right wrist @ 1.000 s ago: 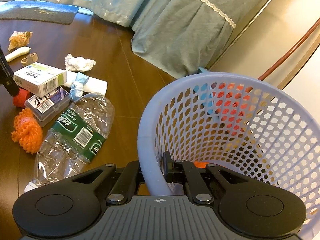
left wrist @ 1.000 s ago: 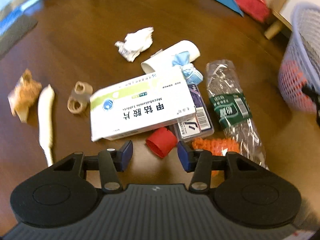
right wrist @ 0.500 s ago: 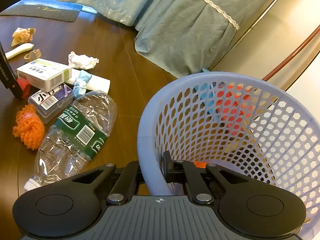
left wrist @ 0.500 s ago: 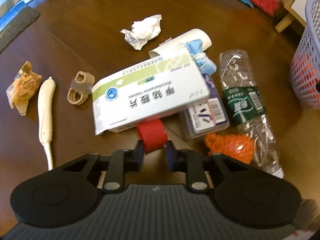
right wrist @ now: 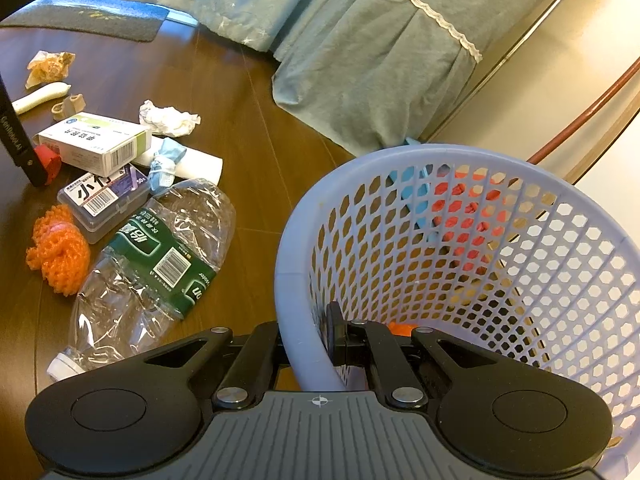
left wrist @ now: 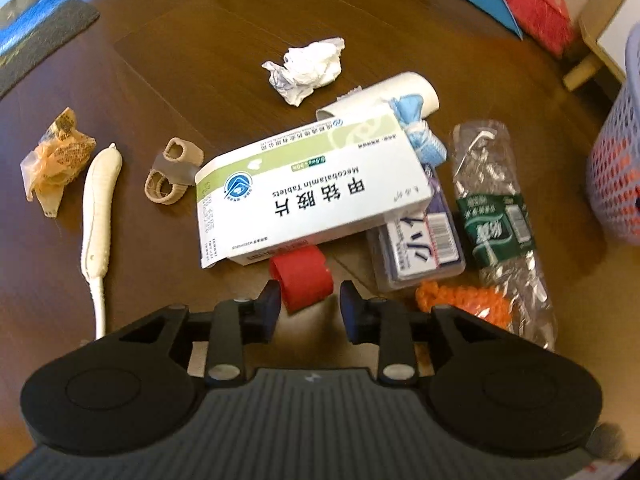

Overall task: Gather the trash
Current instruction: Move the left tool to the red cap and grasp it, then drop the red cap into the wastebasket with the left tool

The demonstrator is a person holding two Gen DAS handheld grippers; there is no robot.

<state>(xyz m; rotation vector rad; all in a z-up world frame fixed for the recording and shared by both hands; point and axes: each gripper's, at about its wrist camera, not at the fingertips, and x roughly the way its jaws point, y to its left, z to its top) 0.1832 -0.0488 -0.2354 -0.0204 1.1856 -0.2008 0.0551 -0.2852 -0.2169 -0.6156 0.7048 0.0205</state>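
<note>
A red bottle cap (left wrist: 301,280) lies on the wooden floor against the front edge of a white medicine box (left wrist: 308,188). My left gripper (left wrist: 308,308) points down at the cap and its jaws are opening. The cap sits between the tips, touching the left pad with a gap to the right one. A crushed clear bottle (left wrist: 496,216), an orange net (left wrist: 464,300), a small clear case (left wrist: 416,248), a white tube (left wrist: 400,92) and a crumpled tissue (left wrist: 308,68) lie around it. My right gripper (right wrist: 308,332) is shut on the rim of the lilac mesh basket (right wrist: 288,280).
At the left lie a tan wrapper (left wrist: 52,160), a white stick-shaped piece (left wrist: 100,208) and a beige ring piece (left wrist: 168,172). A teal bed skirt (right wrist: 360,60) hangs behind the basket, and a dark mat (right wrist: 88,20) lies at the far left. Something orange lies in the basket bottom.
The left jaws closed in on the red cap half a second ago and have since parted again. The cap still lies by the box. The right gripper and basket have not moved.
</note>
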